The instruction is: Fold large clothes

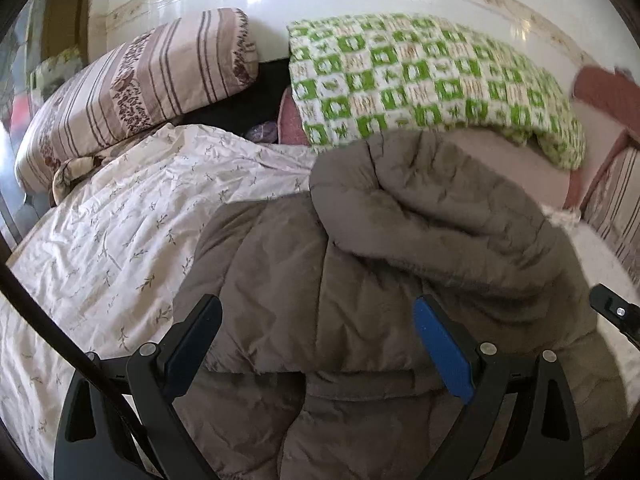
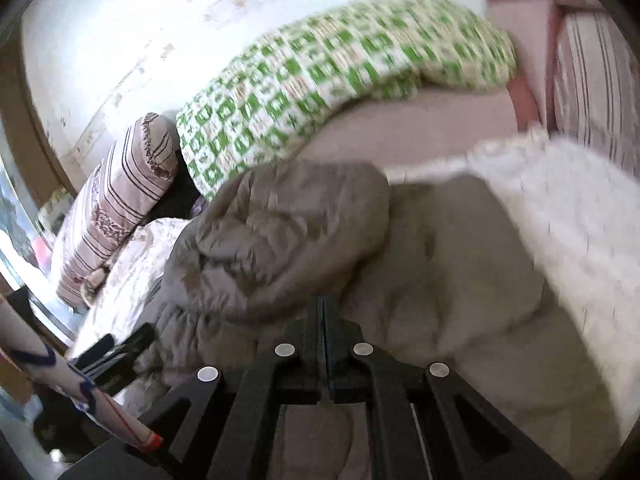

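A grey-brown quilted coat (image 1: 360,280) lies on the bed, its hood bunched at the far end. My left gripper (image 1: 318,312) is open above the coat's lower body, fingers apart, nothing between them. The coat also fills the middle of the right wrist view (image 2: 320,232), which is blurred. My right gripper (image 2: 325,300) is shut, its fingers pressed together over the coat; I cannot see any cloth pinched between them. The tip of the right gripper shows at the right edge of the left wrist view (image 1: 616,312).
A floral sheet (image 1: 120,232) covers the bed on the left. A striped pillow (image 1: 132,92) and a green-and-white checked blanket (image 1: 420,76) lie at the far side by the wall. A white fluffy cover (image 2: 560,200) lies right of the coat.
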Available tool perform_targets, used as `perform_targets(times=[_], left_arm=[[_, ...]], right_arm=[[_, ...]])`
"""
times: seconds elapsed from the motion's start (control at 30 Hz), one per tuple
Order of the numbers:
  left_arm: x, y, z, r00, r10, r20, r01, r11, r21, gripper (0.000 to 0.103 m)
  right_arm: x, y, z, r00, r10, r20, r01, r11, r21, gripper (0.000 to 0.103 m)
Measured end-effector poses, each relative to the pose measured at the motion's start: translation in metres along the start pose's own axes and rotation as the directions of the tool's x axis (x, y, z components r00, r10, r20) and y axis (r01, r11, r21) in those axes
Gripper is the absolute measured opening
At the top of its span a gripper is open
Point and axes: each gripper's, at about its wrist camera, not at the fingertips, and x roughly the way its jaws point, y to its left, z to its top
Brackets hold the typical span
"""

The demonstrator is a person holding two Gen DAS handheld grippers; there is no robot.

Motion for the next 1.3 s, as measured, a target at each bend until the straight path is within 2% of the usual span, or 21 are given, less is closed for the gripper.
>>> perform_targets(times=[0.1,0.17,0.23,0.37,0.47,0.53,0.57,0.73,0.87,0.97,1.1,1.2,1.3], left_arm=[[0.0,-0.004,0.014,1.0,0.024,0.016,-0.024,1.0,-0.008,0.096],[0.004,-0.007,0.022,1.0,0.019,0.021,-0.019,1.0,-0.023,0.096],[0.012,-0.015,0.03,0.999,0.022,0.03,-0.021,0.999,-0.029,0.096],[0.043,-0.026,0.028,0.999,0.007,-0.041,-0.008,1.0,-0.019,0.096],[0.071,-0.024,0.011,0.99,0.03,-0.135,-0.033,0.999,-0.024,0.096],[0.082,-0.021,0.001,0.985,0.032,-0.169,-0.036,0.999,-0.02,0.098],[0.083,-0.023,0.0,0.985,0.036,-0.17,-0.038,0.999,-0.008,0.098],[0.083,-0.031,-0.006,0.984,0.075,-0.16,-0.07,0.997,0.04,0.098],[0.052,-0.023,-0.008,0.989,0.026,-0.148,-0.026,1.0,0.001,0.098],[0.022,-0.016,-0.017,0.988,0.02,-0.154,-0.019,1.0,0.006,0.098],[-0.026,-0.005,-0.035,0.989,0.009,-0.146,-0.007,1.0,0.014,0.098],[-0.06,0.002,-0.054,0.991,0.011,-0.135,-0.006,0.999,0.04,0.098],[-0.096,0.011,-0.08,0.991,0.016,-0.136,-0.007,0.997,0.071,0.098]], right_arm=[[0.017,-0.007,0.013,1.0,0.03,-0.003,-0.03,0.999,0.016,0.004],[0.026,-0.012,0.016,1.0,0.021,0.009,-0.022,0.999,0.027,0.004],[0.036,-0.012,0.018,0.998,0.055,-0.002,-0.055,0.998,0.021,0.004],[0.047,-0.004,0.019,0.999,0.054,-0.006,-0.055,0.997,-0.049,0.004],[0.07,-0.004,0.01,0.995,0.001,-0.095,-0.01,0.996,-0.09,0.004],[0.093,-0.01,-0.001,0.979,-0.053,-0.197,0.034,0.995,-0.099,0.004],[0.102,-0.013,-0.007,0.97,-0.054,-0.236,0.034,0.995,-0.089,0.004],[0.097,-0.016,-0.004,0.973,-0.034,-0.23,0.021,0.998,-0.059,0.004],[0.078,-0.018,0.003,0.975,0.008,-0.22,-0.011,1.0,-0.012,0.004],[0.051,-0.015,0.006,0.982,0.021,-0.189,-0.024,1.0,-0.014,0.005],[0.016,-0.008,0.0,0.984,0.044,-0.173,-0.049,0.998,-0.027,0.015],[-0.016,-0.003,-0.015,0.981,0.059,-0.185,-0.068,0.997,-0.041,0.017],[-0.049,0.001,-0.035,0.98,0.072,-0.185,-0.085,0.995,-0.06,0.025]])
